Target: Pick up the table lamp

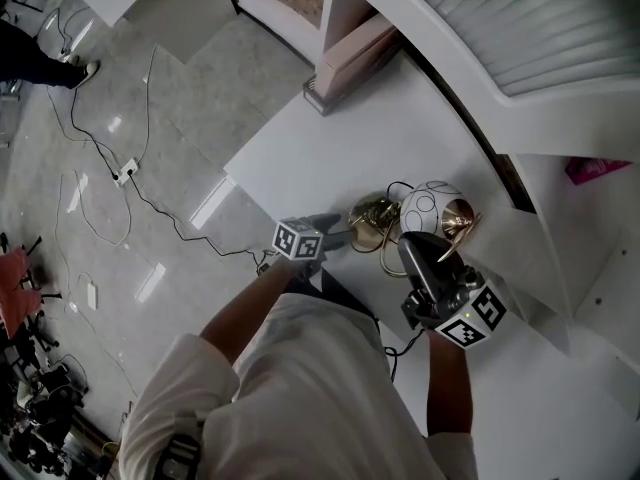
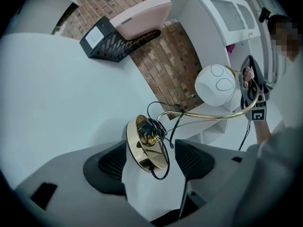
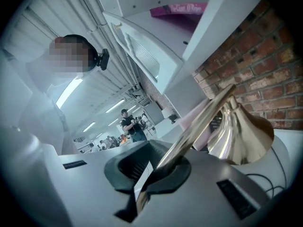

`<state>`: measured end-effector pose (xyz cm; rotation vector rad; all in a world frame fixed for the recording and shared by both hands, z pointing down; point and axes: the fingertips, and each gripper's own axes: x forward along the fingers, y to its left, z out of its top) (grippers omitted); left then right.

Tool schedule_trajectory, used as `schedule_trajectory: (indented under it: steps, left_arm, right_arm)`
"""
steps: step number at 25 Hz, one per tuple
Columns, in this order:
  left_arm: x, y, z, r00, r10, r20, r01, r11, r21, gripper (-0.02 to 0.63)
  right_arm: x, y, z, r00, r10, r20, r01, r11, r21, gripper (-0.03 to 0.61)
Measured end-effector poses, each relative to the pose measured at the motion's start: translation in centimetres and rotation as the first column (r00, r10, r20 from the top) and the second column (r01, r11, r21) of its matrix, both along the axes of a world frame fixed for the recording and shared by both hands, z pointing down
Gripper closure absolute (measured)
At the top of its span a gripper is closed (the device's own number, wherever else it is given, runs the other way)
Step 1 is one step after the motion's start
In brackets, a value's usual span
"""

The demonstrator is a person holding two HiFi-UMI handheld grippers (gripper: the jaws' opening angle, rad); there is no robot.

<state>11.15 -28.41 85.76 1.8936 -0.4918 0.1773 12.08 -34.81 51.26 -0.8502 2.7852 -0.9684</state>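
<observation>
from the head view: white-globed brass table lamp (image 1: 432,208) tilted over the white table (image 1: 330,138), between left gripper (image 1: 345,230) and right gripper (image 1: 432,248). only in the left gripper view: jaws spread wide either side of the round gold lamp base (image 2: 147,143), pads clear of it. only in the right gripper view: jaws pinched tight on the curved brass stem (image 3: 199,126).

Lamp (image 1: 425,211): base (image 2: 147,145) polished gold; shade (image 2: 216,85) white with thin black ovals. Table (image 1: 340,138) white. Wall (image 2: 170,65) red-brown brick. Marker cube (image 1: 298,239) black-and-white squares. Floor (image 1: 130,238) grey, veined. Tray (image 2: 106,41) black, slotted. Box (image 2: 142,18) pink.
</observation>
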Motion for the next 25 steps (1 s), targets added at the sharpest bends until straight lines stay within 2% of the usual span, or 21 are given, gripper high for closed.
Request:
schedule_trajectory:
  steps: [6,11,15,18,25]
  left_arm:
    - [1.0,2.0,-0.8,0.989,-0.005,-0.145,-0.008,0.996,-0.089,0.244]
    - [2.2,5.2,-3.1,0.963,0.011,-0.271,-0.045,0.992,-0.120,0.290]
    - [1.9,6.8,-4.5,0.960,0.031,-0.279,-0.064,0.992,-0.110,0.343]
    - [1.7,7.1,-5.1,0.958,0.049,-0.281,-0.082,0.991,-0.108,0.443]
    - [1.3,7.3,-6.0,0.950,0.077,-0.301,-0.114,0.988,-0.108,0.442]
  right_arm:
    - [-1.6,2.5,-3.1,1.000,0.009,-0.005,-0.009,0.999,0.040,0.568]
    - [-2.0,6.7,-5.4,1.000,0.015,-0.017,-0.013,0.996,0.086,0.568]
    - [-2.9,8.6,-7.4,0.999,0.017,-0.039,-0.012,0.993,0.115,0.568]
    - [-3.4,9.1,-8.5,0.997,0.010,-0.072,0.001,0.988,0.151,0.568]
    - [-3.8,9.1,-9.2,0.993,0.012,-0.116,0.012,0.980,0.198,0.568]
